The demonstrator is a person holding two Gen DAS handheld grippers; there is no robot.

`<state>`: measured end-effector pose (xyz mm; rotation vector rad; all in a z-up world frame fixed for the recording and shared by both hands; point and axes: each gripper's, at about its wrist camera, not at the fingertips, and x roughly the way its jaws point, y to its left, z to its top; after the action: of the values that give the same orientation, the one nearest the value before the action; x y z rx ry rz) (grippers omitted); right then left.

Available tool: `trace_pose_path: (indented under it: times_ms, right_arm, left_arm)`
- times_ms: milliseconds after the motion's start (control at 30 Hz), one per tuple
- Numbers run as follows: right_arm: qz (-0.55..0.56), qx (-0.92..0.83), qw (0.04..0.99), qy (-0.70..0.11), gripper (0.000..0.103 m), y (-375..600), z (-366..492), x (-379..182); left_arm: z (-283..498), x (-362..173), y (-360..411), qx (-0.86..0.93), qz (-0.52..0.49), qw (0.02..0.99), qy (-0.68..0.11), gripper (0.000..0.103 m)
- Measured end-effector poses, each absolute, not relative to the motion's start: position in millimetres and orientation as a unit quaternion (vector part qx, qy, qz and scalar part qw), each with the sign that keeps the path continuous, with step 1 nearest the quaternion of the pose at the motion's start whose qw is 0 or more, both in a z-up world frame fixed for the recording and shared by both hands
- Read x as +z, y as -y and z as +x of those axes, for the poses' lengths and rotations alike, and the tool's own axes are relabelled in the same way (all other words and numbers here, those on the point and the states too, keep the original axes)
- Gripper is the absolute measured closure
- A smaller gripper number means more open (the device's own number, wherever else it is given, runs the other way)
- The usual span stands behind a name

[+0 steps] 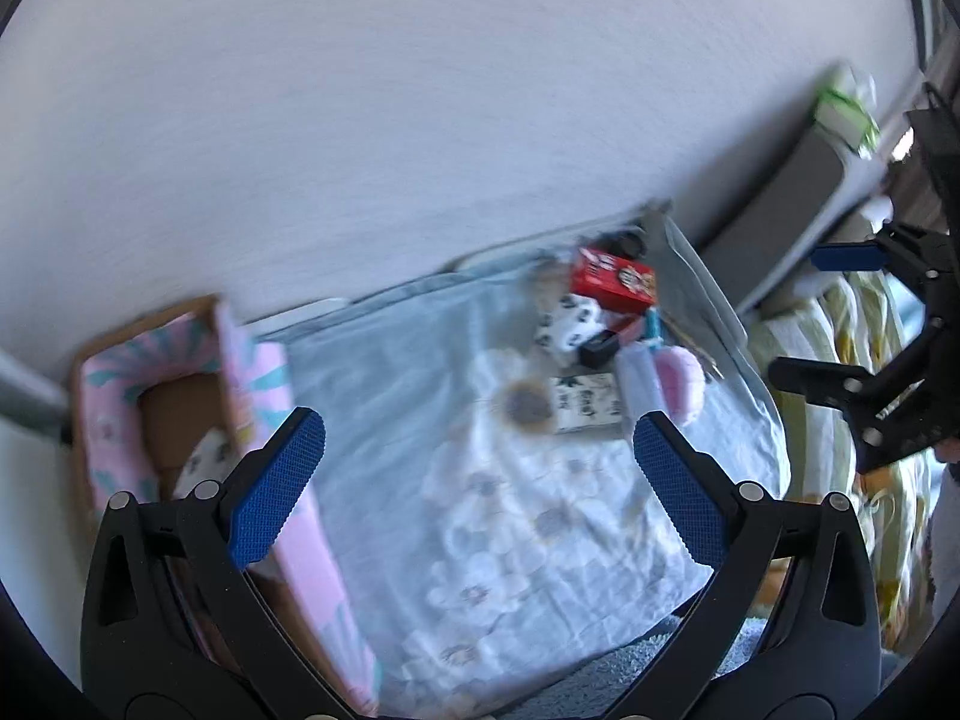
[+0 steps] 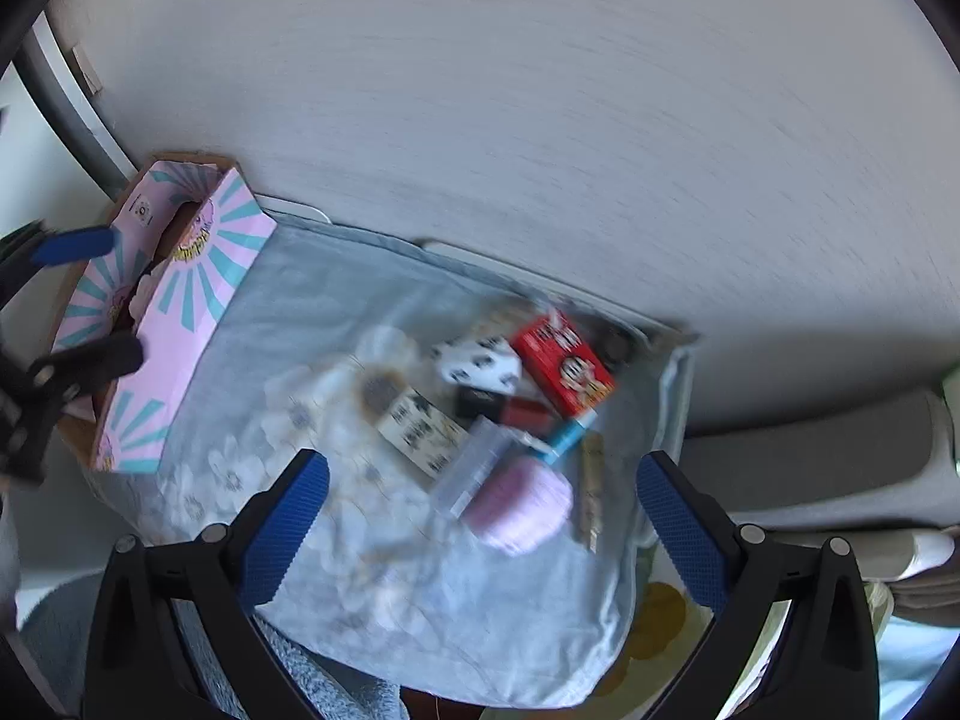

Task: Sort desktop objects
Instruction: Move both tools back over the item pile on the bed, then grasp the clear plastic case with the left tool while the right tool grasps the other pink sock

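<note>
While both grippers hang above the blue cloth (image 2: 336,312) with nothing in them, the step in hand seems to be choosing the next object to take. The left gripper (image 1: 477,492) has its fingers wide apart, over the cloth just beside the pink box (image 1: 120,384), where a white spotted thing already lies. The right gripper (image 2: 483,531) is also spread wide, near the pile: a red box (image 2: 564,375), a white box (image 2: 423,426), a pink round pouch (image 2: 522,507) and a blue tube (image 2: 570,435), all close together and partly touching. I judge the next move calls for lowering the right gripper on one object at the pile's edge, probably the pouch, without pushing its neighbours.
</note>
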<state>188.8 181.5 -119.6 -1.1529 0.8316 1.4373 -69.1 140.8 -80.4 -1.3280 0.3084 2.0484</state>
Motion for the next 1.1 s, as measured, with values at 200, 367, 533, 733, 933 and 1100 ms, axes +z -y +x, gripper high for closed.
trace_pose_path:
  times_ms: [200,367,533,733,933,1100]
  right_arm:
    - [-0.489,0.587,0.536,-0.360,0.001,-157,221,-138]
    - [-0.473,0.577,0.535,-0.397,0.001,-144,242,-167]
    - [-0.457,0.581,0.523,-0.423,0.001,-131,255,-197]
    - [-0.421,0.596,0.508,-0.458,0.008,-120,266,-235]
    - [-0.327,0.615,0.498,-0.516,0.010,-125,286,-265]
    - [-0.292,0.625,0.496,-0.527,0.017,-137,288,-278]
  left_arm:
    - [-53,-107,-191,0.765,-0.506,0.360,-0.170,0.000]
    - [-36,-131,-214,0.736,-0.525,0.384,-0.188,0.000]
    - [-21,-144,-245,0.716,-0.535,0.402,-0.199,0.000]
    - [-27,-168,-286,0.706,-0.553,0.394,-0.201,0.001]
    - [-44,-198,-302,0.698,-0.591,0.369,-0.167,0.005]
    - [-48,-211,-313,0.698,-0.599,0.356,-0.167,0.011]
